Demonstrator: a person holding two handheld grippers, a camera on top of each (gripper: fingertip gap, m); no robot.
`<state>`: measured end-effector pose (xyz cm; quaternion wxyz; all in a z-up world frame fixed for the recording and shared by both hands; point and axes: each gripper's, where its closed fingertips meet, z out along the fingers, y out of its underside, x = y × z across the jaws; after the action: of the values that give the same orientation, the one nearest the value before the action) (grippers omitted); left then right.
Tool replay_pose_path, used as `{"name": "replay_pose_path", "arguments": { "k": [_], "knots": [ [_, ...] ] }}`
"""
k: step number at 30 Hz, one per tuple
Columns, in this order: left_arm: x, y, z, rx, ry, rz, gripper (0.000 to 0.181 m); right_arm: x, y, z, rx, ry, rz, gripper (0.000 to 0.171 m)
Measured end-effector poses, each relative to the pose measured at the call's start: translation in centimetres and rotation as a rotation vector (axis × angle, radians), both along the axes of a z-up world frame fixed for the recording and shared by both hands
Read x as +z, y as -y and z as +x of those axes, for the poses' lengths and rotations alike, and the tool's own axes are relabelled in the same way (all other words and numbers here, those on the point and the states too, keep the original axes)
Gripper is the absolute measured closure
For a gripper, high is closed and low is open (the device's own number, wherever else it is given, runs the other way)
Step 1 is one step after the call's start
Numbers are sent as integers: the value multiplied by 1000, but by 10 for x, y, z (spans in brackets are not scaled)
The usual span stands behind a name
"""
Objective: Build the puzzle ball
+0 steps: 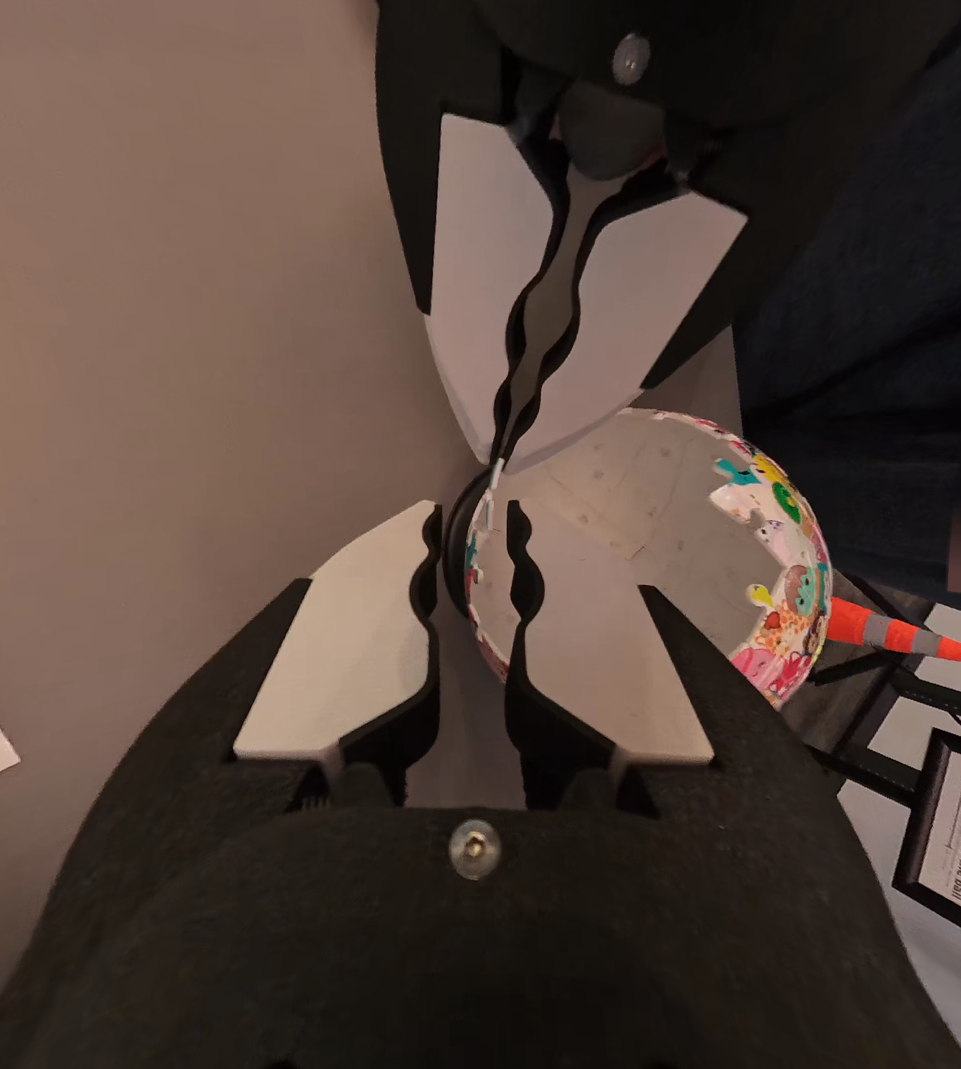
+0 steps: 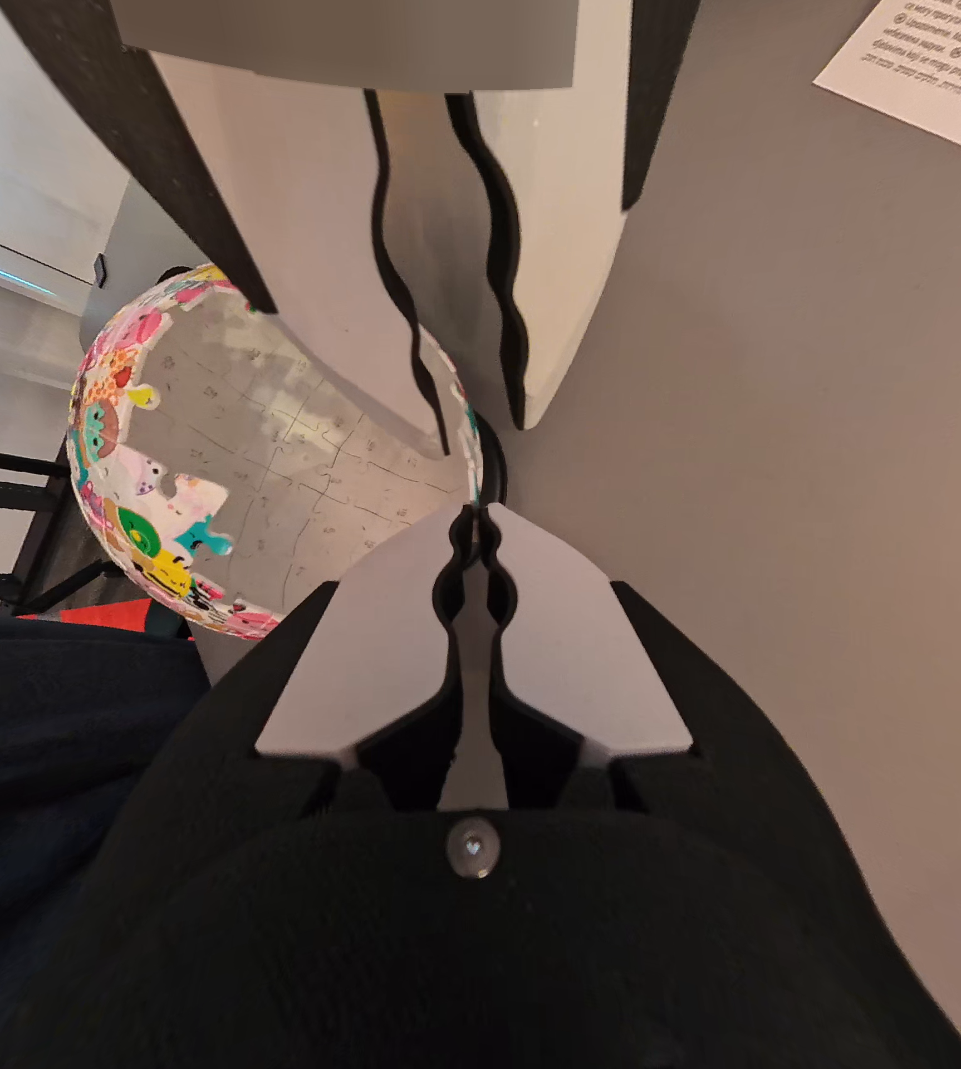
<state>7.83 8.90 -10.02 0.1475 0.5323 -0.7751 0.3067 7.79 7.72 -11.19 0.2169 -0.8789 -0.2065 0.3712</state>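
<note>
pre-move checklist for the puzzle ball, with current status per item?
1. Right tool shut on the puzzle piece: ok. The thin piece is pinched at the tips.
2. Piece brought to the open rim of the puzzle ball: ok. It meets the rim edge.
3. Piece tabs lined up with neighbouring pieces: cannot tell. The piece is seen edge-on.
4. Left tool bracing the ball: not ok. It is open and straddles the rim, one finger inside the shell and one outside, with gaps showing.
5. Ball seated on the black stand: cannot tell. The stand is mostly hidden behind the shell.
</note>
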Motion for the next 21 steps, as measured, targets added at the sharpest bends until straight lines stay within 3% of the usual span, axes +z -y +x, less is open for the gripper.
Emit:
{"name": "replay_pose_path", "arguments": {
  "k": [13, 17, 21],
  "knots": [
    [-7, 5, -7, -47, -63, -18, 163, 3, 0, -1, 10, -7, 16, 168],
    [-4, 10, -6, -67, -62, -42, 177, 3, -1, -1, 12, 0, 32, 168],
    [-3, 9, -6, -70, -50, -32, 179, 5, -1, -1, 19, -21, 28, 168]
  ]
}}
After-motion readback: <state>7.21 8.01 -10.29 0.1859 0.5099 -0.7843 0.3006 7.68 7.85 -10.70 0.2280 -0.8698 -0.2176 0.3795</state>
